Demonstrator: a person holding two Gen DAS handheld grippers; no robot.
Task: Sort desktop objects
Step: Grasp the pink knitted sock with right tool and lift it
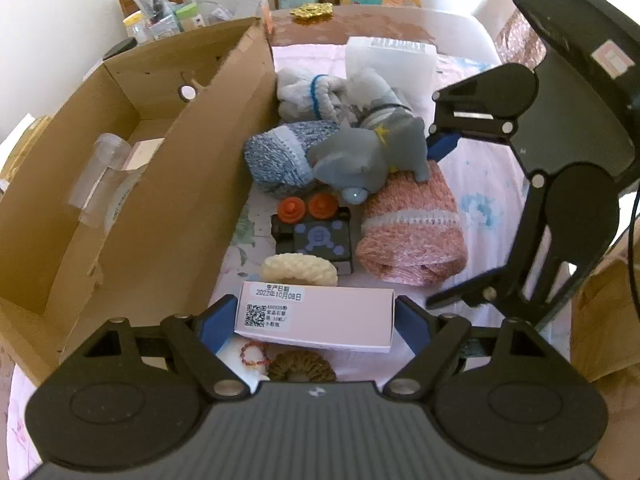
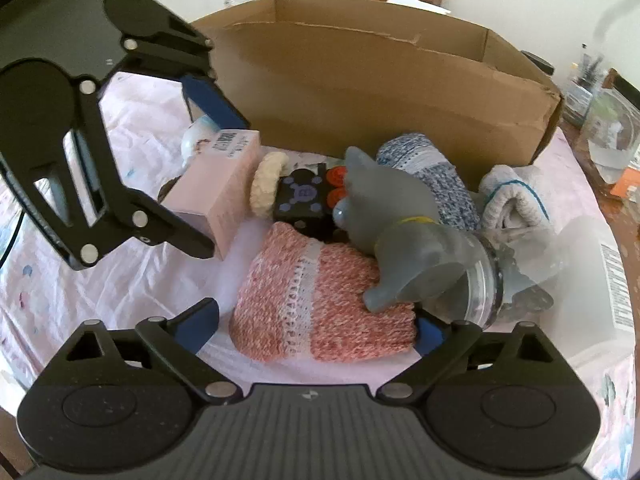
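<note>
**A:** Which step is in hand?

**B:** I'd say two pickups at once. The left gripper (image 1: pixel 316 322) has its jaws pinching the pale pink carton (image 1: pixel 315 317) end to end, the blue pads pressed on its short ends. From the right wrist view the carton (image 2: pixel 216 190) looks lifted off the desk (image 2: pixel 132 280), though I can't be sure of the gap beneath it.

**A:** And the right gripper (image 2: pixel 316 328)?

**B:** Its jaws are spread, straddling the rolled pink knit cloth (image 2: pixel 324 300), one pad on each side. The far pad looks close to the cloth or touching it; the near pad stands clear. So it is placed but not closed.

**A:** Where does everything go?

**B:** Most likely into the cardboard box (image 1: pixel 132 184) to the left of the pile. The rest is on the desk beside it: a grey elephant toy (image 1: pixel 368 152) lying partly on the pink cloth, a blue knit roll (image 1: pixel 284 156), a white towel roll (image 1: pixel 308 92), a black block with orange caps (image 1: pixel 316 232), a cream scrunchie (image 1: pixel 298 270).

**A:** What does the next move call for?

**B:** In my judgement, carrying the carton up and left over the box wall before letting go. For the right side, closing on the cloth and lifting carefully, because the elephant's leg rests on it and may tumble.
</note>
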